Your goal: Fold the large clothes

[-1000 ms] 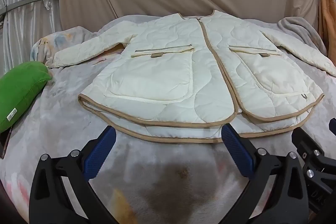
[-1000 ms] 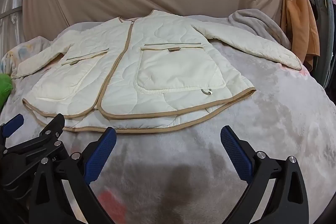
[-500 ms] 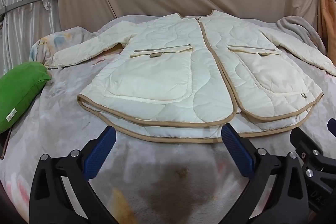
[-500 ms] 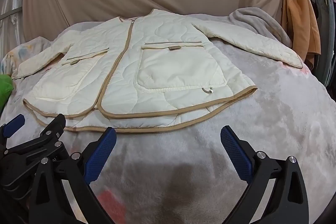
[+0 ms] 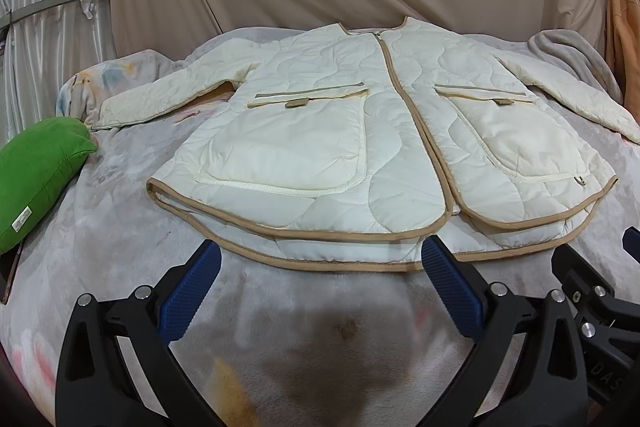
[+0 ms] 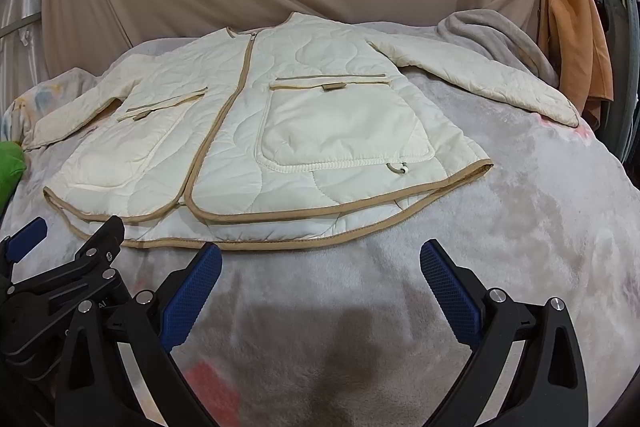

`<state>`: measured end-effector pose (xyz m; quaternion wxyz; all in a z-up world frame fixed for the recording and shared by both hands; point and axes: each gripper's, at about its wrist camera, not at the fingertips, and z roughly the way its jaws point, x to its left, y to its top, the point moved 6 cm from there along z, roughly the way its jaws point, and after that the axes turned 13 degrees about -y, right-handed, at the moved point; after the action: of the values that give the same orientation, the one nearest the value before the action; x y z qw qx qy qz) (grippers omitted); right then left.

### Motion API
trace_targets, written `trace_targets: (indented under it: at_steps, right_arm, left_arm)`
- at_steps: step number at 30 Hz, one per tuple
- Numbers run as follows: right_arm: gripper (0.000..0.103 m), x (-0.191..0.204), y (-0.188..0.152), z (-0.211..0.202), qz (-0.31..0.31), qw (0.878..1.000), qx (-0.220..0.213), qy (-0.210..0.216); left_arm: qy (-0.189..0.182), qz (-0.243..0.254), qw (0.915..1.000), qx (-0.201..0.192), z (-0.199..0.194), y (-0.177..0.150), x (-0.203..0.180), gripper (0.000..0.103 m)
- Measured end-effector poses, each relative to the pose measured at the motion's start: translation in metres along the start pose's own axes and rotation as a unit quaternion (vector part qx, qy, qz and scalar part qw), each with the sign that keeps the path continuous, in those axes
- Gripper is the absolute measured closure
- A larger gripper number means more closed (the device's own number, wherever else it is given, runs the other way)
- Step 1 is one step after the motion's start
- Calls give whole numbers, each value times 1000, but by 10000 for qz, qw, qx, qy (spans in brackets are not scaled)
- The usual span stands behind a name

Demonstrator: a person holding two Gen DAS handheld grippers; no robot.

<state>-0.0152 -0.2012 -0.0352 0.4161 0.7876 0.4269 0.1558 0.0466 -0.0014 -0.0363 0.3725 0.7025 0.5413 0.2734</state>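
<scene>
We see the cream quilted jacket (image 5: 360, 131) lying flat, front up, zipped, sleeves spread, on the grey blanket (image 5: 120, 227) over a bed. No fold is made yet; we judge this the approach step. Left claw (image 5: 320, 283) and right claw (image 6: 320, 283) hover just short of the hem, both spread wide and holding nothing. Next move likely calls for taking a sleeve or side edge and folding inward. The right cuff is cut off in the left view; the bed edges are hidden.

Jacket (image 5: 384, 131): quilted matt cloth, tan woven trim. Blanket (image 5: 120, 227): plush fleece. Gripper pads (image 5: 188, 297): knurled blue rubber/plastic; frames matt blk plastic, shiny metal screws.
</scene>
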Motion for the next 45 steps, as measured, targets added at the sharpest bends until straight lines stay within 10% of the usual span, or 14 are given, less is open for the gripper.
trace_targets:
  at_steps: [45]
  right_arm:
    - [5, -1, -2, 4, -13, 9999, 103, -41]
  left_arm:
    - [7, 20, 10000, 4, 3, -3, -2, 5]
